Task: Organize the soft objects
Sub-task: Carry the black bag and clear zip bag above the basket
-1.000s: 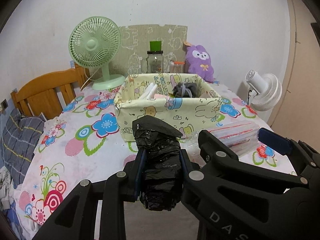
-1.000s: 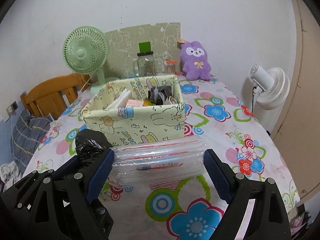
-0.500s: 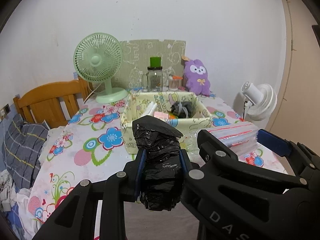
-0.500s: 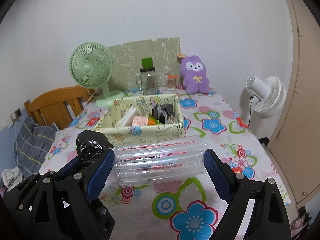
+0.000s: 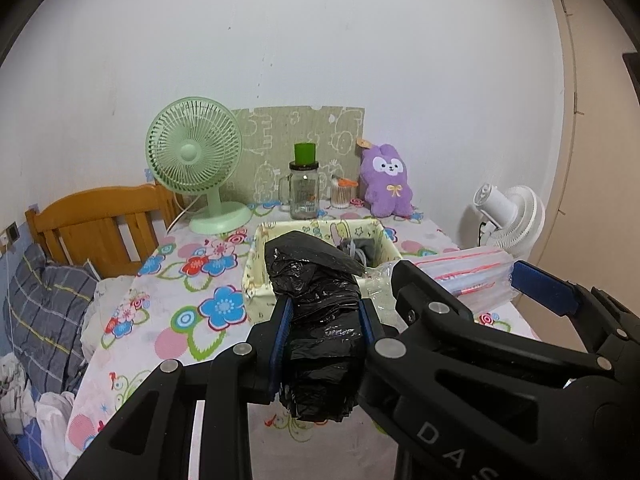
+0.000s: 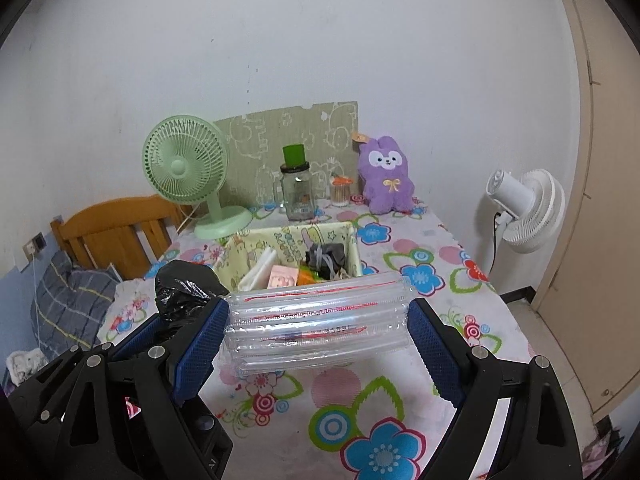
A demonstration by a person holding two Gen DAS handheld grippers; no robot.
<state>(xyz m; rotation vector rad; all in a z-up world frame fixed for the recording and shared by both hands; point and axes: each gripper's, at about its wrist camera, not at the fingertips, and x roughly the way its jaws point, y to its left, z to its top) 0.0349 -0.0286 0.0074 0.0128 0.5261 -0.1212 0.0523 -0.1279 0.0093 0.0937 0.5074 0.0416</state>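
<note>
Both grippers loaded and held above the flowered table, in front of the storage box.

The left gripper is clamped narrow on a roll of black plastic bags, which fills the lower centre of the left wrist view and stands upright between the blue pads. The right gripper is spread wide, its pads pressed against the two ends of a clear air cushion with red lines, held crosswise at the centre of the right wrist view. The fabric box sits at mid-frame behind both items, holding a white roll, a pink packet and a grey bundle. At upper centre stand a green fan, a glass jar and a purple plush toy; a white fan is at the right edge.
</note>
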